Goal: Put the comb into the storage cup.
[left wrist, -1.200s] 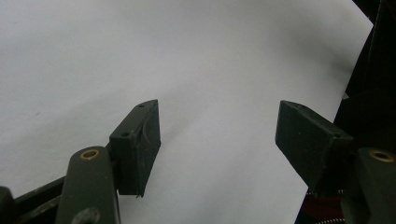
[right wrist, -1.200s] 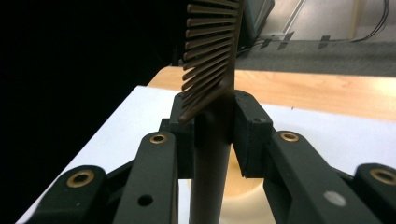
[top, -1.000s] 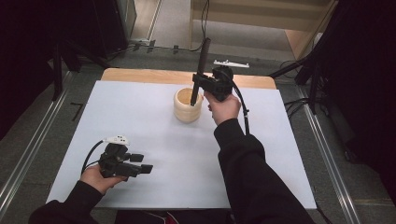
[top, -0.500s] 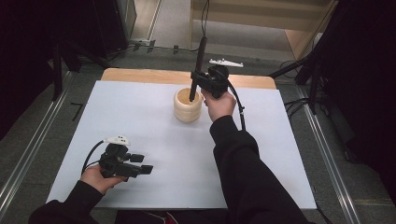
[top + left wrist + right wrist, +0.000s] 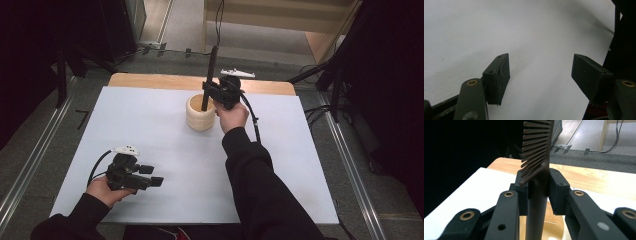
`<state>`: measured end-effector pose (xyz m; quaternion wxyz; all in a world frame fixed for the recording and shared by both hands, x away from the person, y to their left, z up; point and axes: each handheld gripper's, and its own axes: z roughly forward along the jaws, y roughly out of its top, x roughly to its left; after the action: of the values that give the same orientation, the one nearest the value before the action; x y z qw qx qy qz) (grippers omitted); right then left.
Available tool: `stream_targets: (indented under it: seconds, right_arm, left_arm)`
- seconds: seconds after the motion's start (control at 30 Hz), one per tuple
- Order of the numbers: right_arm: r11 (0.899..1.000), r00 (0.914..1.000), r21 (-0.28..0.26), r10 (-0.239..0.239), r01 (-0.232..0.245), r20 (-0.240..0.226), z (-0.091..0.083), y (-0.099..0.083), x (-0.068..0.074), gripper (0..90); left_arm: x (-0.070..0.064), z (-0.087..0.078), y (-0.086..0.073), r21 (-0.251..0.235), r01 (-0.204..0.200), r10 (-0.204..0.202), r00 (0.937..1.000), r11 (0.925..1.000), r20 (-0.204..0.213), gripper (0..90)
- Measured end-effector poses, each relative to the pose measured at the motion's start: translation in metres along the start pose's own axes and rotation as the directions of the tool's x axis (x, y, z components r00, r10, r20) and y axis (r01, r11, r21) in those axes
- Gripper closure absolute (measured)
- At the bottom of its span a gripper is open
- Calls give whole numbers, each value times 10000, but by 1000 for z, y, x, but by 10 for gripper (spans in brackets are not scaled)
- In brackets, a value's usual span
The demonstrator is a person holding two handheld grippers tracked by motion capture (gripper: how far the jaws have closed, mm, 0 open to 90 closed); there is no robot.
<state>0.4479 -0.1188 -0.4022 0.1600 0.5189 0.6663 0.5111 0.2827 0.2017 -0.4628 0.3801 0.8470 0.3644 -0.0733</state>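
Right gripper view looks straight along the jaws of the right gripper (image 5: 537, 192), which are pressed in from both sides on the dark handle of a comb (image 5: 536, 152). The pads touch the handle just below the row of teeth, and the teeth fan out to the left above the grip. The handle stands close to upright and runs down past the jaws toward the pale wooden cup (image 5: 549, 230), whose light rim and inside show beneath the gripper.

From the high view, the right gripper (image 5: 212, 92) sits at the far middle of the counter (image 5: 165, 150), just beside and above the wooden cup (image 5: 200, 114). The comb (image 5: 209, 77) rises from the cup's mouth, its lower end inside the cup and its top well above the gripper. I cannot tell whether the lower end touches the bottom of the cup.

The left gripper (image 5: 150, 175) rests low at the near left of the counter, well apart from the cup. In the left gripper view its jaws stand wide apart with bare white counter (image 5: 524, 37) between them, holding and touching no object.
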Motion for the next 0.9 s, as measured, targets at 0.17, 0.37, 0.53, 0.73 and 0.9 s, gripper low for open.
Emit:
stream_targets:
  seconds: [0.17, 0.37, 0.53, 0.73, 0.9]
  right_arm:
    - [9998, 9999, 177, -101, 100, 7, 4, -5, 0, 697]
    - [9993, 9998, 341, -175, 174, 19, 8, -13, -1, 697]
    - [9989, 9998, 427, -218, 216, 48, 11, -19, -2, 697]
    - [9981, 9997, 570, -227, 226, 8, 15, -24, -3, 695]
    - [9977, 9996, 612, -291, 294, -68, 16, -28, -3, 695]
  left_arm:
    - [0, 1, 0, 27, -16, 16, 10000, 10000, -23, 314]
    - [0, 1, 0, 48, -15, 15, 10000, 10000, -37, 314]
    - [-1, 1, 0, 49, -10, 10, 10000, 10000, -26, 314]
    - [-1, 2, 0, 58, -8, 8, 10000, 10000, -24, 314]
    - [0, 2, 0, 126, -35, 35, 10000, 9999, -21, 314]
